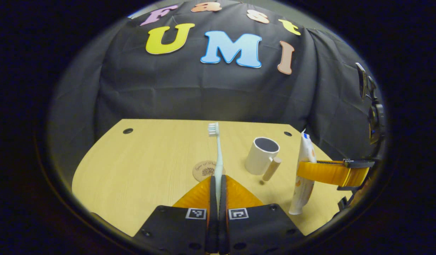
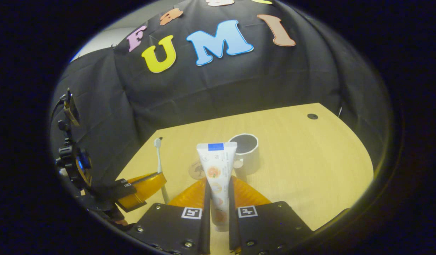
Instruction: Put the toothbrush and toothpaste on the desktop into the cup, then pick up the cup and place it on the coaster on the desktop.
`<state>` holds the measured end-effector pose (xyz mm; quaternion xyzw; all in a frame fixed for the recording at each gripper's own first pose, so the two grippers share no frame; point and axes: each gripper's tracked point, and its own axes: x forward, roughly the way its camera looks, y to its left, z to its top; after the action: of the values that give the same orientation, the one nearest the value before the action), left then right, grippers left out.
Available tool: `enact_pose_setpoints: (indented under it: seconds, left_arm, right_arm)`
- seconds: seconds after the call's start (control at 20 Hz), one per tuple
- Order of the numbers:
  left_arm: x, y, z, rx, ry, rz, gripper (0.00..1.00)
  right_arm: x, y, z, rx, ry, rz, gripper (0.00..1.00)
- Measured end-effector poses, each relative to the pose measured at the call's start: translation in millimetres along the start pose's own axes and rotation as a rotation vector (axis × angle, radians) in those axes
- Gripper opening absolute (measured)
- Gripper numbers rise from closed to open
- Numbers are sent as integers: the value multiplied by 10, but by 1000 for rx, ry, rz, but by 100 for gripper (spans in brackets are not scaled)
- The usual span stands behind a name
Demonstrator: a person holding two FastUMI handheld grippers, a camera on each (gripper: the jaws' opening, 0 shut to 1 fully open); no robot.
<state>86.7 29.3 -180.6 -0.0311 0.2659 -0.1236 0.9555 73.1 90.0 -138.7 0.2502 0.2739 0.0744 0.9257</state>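
Brush and paste held upright above the desk.
The brush [image 1: 216, 152] is clamped by the left gripper [image 1: 216, 184], the paste [image 2: 216, 170] by the right gripper [image 2: 218, 191]; the cup [image 1: 261, 155], at 1 o'clock of the coaster [image 1: 204, 170], is seen empty.

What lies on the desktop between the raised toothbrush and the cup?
In the left gripper view, bare desktop separates the toothbrush from the cup; the coaster sits behind the toothbrush, not in that stretch.

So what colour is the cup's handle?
Light wood tan, unlike the white cup; handle shows best in the left gripper view.
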Motion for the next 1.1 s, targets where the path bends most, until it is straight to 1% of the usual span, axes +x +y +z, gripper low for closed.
enact_pose_setpoints:
  seconds: [0.3, 0.5, 0.65, 0.8, 1.0, 1.1]
  left_arm:
    - [165, 3, 357, 5, -99, -22, 8]
    - [285, 16, 632, 37, -178, -47, 9]
    - [389, -51, 791, 68, -221, -80, 8]
    - [480, -155, 887, 82, -256, -103, 8]
    - [520, -279, 1000, 69, -309, -131, 8]
    - [526, -291, 1074, 67, -328, -131, 8]
  right_arm:
    - [161, 115, 506, 20, -101, -1, 22]
    - [294, 131, 878, 102, -192, -7, 22]
    - [396, 20, 1093, 124, -247, -48, 22]
    - [477, -43, 1290, 133, -298, -50, 22]
    - [639, -198, 1422, 132, -325, -56, 22]
    - [714, -282, 1471, 118, -336, -71, 21]
